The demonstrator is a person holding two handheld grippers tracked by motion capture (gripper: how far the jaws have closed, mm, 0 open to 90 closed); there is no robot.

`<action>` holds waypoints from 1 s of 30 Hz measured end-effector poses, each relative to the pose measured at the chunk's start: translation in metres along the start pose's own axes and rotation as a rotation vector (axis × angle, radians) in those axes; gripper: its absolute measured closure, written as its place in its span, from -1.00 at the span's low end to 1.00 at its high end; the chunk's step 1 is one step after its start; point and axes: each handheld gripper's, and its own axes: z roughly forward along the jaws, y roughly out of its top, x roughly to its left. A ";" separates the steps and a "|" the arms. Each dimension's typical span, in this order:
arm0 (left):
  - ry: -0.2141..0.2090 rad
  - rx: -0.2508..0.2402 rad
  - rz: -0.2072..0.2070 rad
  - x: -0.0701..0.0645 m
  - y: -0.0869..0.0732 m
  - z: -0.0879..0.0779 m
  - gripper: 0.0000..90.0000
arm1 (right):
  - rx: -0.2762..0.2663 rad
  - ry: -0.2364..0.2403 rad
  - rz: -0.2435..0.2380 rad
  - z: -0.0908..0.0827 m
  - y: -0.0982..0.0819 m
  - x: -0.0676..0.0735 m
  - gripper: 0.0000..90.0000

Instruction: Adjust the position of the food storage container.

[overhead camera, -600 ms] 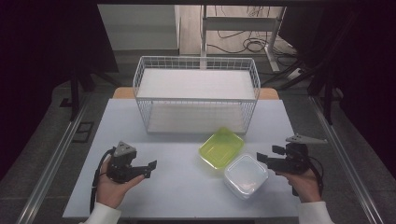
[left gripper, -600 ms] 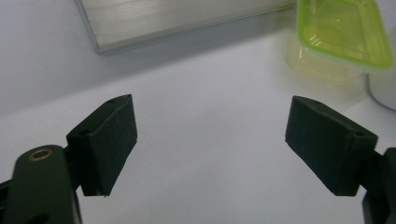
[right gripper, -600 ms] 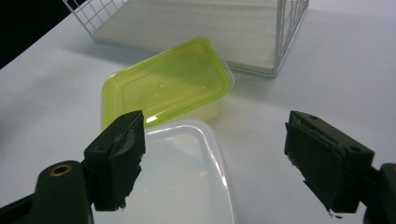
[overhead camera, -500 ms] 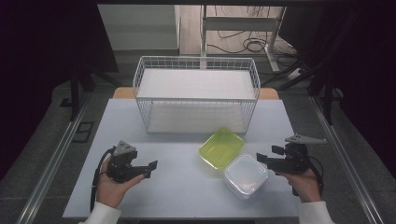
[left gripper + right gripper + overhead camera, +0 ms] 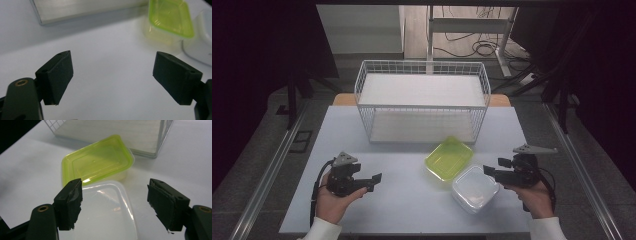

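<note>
The right hand-held gripper point(image 5: 490, 171) hovers at the desk's point(image 5: 412, 210) right front part, jaws spread wide with nothing between the pads, its tips just beside the white container point(image 5: 475, 188). That container is a translucent white plastic box with rounded corners and a closed lid, lying flat near the desk's front edge, right of centre; its long axis runs diagonally, from front left toward back right. Touching its back-left side sits a lime-green lidded container point(image 5: 449, 158), angled much the same way, just in front of the white wire basket point(image 5: 422, 102) at the desk's back edge. The left hand-held gripper point(image 5: 375, 180) rests at the left front part, jaws likewise spread and empty, pointing toward the containers
</note>
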 end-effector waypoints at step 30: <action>0.011 0.013 -0.035 0.008 -0.001 0.002 -0.65 | 0.158 -0.064 0.003 0.047 0.059 -0.017 0.44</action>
